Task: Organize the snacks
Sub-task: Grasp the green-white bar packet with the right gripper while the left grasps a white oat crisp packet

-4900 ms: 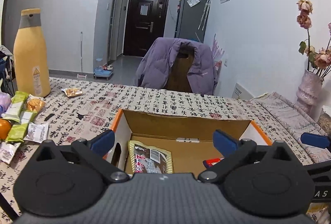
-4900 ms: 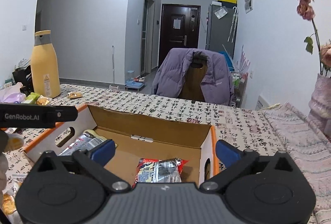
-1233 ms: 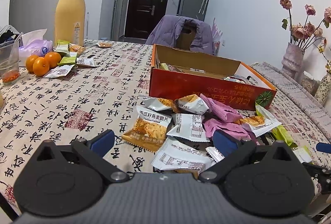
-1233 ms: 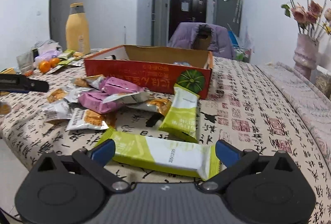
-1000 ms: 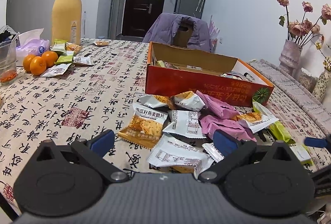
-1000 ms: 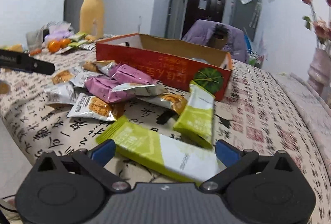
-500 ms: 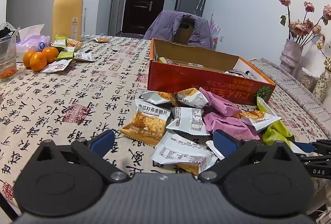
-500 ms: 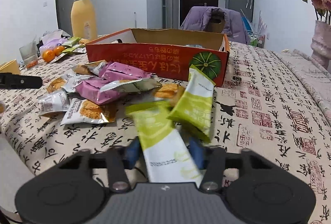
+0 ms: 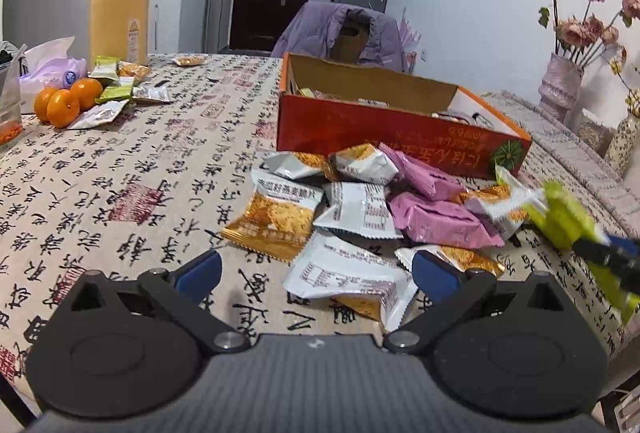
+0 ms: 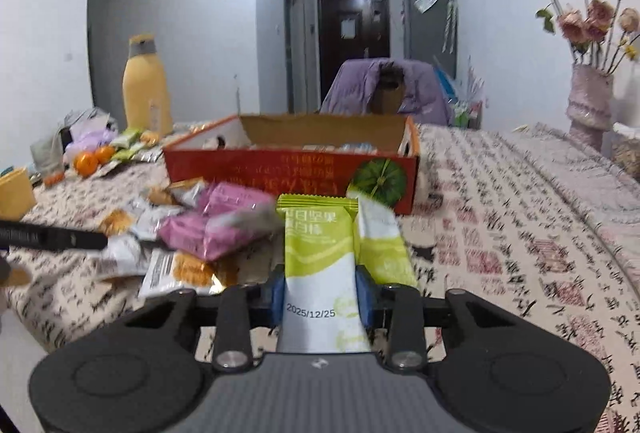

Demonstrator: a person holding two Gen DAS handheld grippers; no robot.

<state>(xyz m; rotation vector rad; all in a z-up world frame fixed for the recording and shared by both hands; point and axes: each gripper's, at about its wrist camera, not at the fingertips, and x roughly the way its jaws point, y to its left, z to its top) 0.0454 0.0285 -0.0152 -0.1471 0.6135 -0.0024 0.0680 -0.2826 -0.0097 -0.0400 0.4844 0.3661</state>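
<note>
My right gripper (image 10: 320, 297) is closing on 1 green bar (image 10: 318, 253), aiming it toward the box (image 10: 288, 169) at 12 o'clock; my left gripper (image 9: 314, 271) is hanging wide, empty.

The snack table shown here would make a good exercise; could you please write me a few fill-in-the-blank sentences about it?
1. The right hand-held gripper is closing on a snack bar whose wrapper is white and ____.
2. The cardboard box has a picture of a ____ on its red front.
3. The tall yellow bottle stands behind three ____.
4. The left hand-held gripper has its jaws ____.

Missing words: green; pumpkin; oranges; open
</note>
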